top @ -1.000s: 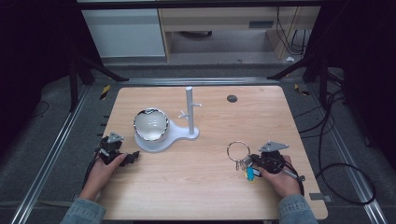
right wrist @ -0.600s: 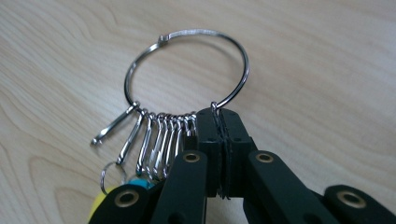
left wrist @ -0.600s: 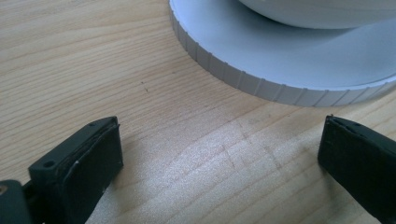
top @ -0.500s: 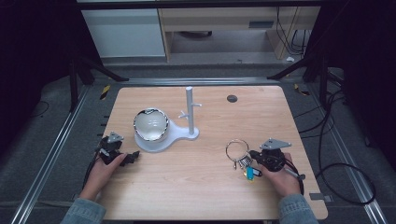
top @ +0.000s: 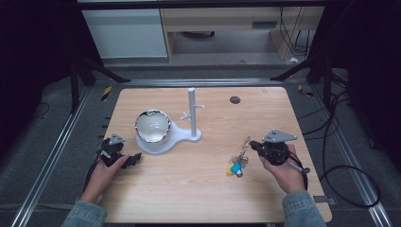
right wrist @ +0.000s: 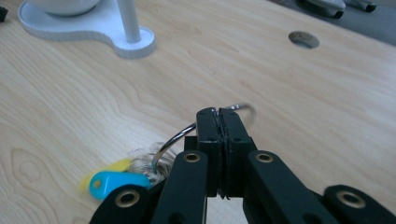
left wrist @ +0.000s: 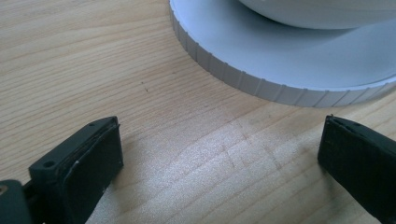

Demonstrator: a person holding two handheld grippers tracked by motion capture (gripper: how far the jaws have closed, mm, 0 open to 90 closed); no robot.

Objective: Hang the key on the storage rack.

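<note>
A wooden table in a dark room

A white cabinet [top: 125, 33] and wooden shelf [top: 222, 23] are seen far behind; grey floor [top: 42, 142] is laid around.

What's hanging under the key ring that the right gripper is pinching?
Under the key ring pinched by the right gripper hang a blue tag and a yellow tag; the keys bunched behind them are blurred and partly covered.

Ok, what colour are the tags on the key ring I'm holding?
One tag is light blue, with a yellow tag behind it; the right gripper view shows them best.
</note>
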